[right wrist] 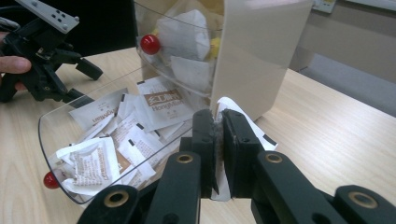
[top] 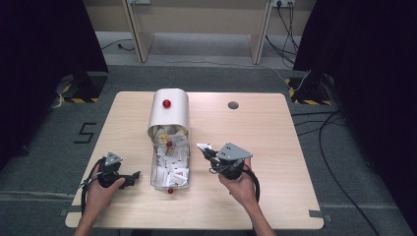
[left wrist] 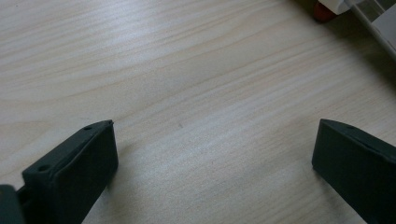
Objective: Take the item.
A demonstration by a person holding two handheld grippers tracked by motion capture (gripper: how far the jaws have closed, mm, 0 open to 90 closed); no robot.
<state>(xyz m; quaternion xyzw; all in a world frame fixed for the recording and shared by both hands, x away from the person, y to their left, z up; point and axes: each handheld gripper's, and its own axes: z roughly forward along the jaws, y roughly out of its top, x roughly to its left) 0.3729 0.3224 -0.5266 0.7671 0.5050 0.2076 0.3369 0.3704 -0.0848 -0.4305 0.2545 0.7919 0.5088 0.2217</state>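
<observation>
Black jaws of the right gripper (right wrist: 218,140) pinch a white packet (right wrist: 243,122).

Thin, light and floppy, the packet should crumple easily; a hold on its flat middle looks safest. It sits clamped between the pads, just beside the clear tray (right wrist: 45,127) of packets in front of the beige dispenser (top: 169,107). Left gripper (top: 132,178) rests low on the tabletop (top: 275,147), jaws wide apart, empty.

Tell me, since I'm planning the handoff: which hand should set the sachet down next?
Right. The right hand-held gripper is shut on the sachet; the left hand-held gripper rests open over bare table.
</observation>
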